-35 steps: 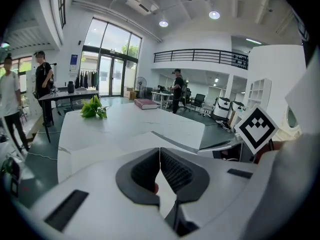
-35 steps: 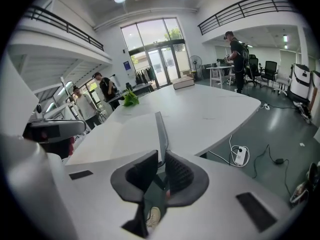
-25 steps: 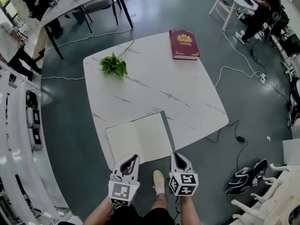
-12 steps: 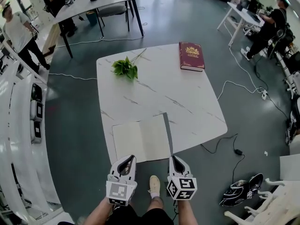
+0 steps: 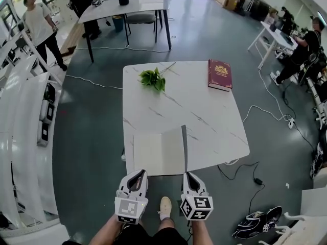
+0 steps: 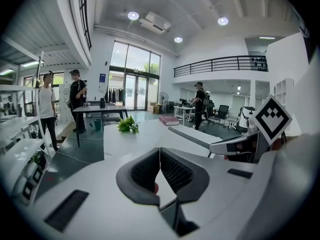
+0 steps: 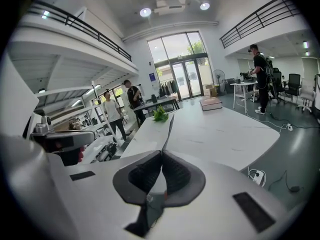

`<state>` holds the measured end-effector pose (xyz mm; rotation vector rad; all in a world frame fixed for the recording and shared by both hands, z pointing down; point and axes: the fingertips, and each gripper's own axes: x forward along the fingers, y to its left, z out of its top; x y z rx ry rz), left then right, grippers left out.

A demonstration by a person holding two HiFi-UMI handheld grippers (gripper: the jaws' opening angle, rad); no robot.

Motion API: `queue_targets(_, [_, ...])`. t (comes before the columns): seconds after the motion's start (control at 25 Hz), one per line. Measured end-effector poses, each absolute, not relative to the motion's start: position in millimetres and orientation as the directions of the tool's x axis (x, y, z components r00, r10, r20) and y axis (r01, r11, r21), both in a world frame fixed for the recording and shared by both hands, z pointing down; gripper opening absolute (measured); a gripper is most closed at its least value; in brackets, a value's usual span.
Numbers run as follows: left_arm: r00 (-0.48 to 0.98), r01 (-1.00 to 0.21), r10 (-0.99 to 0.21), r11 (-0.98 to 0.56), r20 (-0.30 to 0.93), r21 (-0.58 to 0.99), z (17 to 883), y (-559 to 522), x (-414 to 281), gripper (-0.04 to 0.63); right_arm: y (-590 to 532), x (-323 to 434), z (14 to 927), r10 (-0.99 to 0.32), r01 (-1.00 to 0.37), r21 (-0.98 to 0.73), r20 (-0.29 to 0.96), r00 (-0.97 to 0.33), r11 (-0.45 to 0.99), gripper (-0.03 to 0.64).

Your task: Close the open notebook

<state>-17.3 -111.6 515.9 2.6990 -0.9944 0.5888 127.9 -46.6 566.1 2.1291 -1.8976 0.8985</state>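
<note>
Raised further, the notebook cover (image 5: 184,148) (edge-on) stands pinched by the right gripper (image 5: 188,174), jaws shut; left gripper (image 5: 140,172) jaws meet empty.

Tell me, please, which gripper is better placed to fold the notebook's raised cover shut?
Right: the right gripper is shut on the near edge of the raised cover and could swing it over the open page. The left gripper is shut and empty.

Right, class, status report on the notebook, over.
Left gripper shut. Right gripper shut on notebook cover, cover upright, pages bare. Leafy sprig, red book far across table, clear of it.
</note>
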Motion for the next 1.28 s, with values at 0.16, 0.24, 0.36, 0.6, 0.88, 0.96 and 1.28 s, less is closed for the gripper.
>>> queue_targets(0.16, [0.676, -0.681, -0.605, -0.731, 0.421, 0.043, 508, -107, -32, 0.025, -47, 114, 559, -0.860, -0.951, -0.270, 0.510, -0.007, -0.152, 0.023])
queue_targets(0.24, [0.664, -0.696, -0.621, -0.717, 0.416, 0.039, 504, -105, -39, 0.025, -48, 107, 555, -0.863, -0.954, -0.271, 0.505, -0.027, -0.129, 0.023])
queue_targets(0.36, [0.647, -0.716, -0.643, -0.698, 0.409, 0.035, 501, -102, -50, 0.025, -47, 98, 551, -0.866, -0.958, -0.270, 0.497, -0.050, -0.100, 0.025])
queue_targets(0.6, [0.620, -0.747, -0.676, -0.664, 0.399, 0.037, 501, -94, -67, 0.025, -51, 78, 545, -0.871, -0.962, -0.268, 0.482, -0.093, -0.046, 0.025])
queue_targets(0.88, [0.582, -0.784, -0.711, -0.620, 0.394, 0.037, 505, -91, -93, 0.025, -57, 51, 544, -0.871, -0.966, -0.258, 0.471, -0.141, 0.017, 0.025])
queue_targets(0.96, [0.569, -0.794, -0.722, -0.606, 0.394, 0.037, 505, -92, -101, 0.025, -59, 43, 544, -0.869, -0.967, -0.253, 0.471, -0.155, 0.035, 0.025])
queue_targets(1.28, [0.532, -0.825, -0.749, -0.563, 0.395, 0.044, 510, -95, -127, 0.025, -70, 10, 549, -0.851, -0.967, -0.230, 0.480, -0.211, 0.111, 0.025])
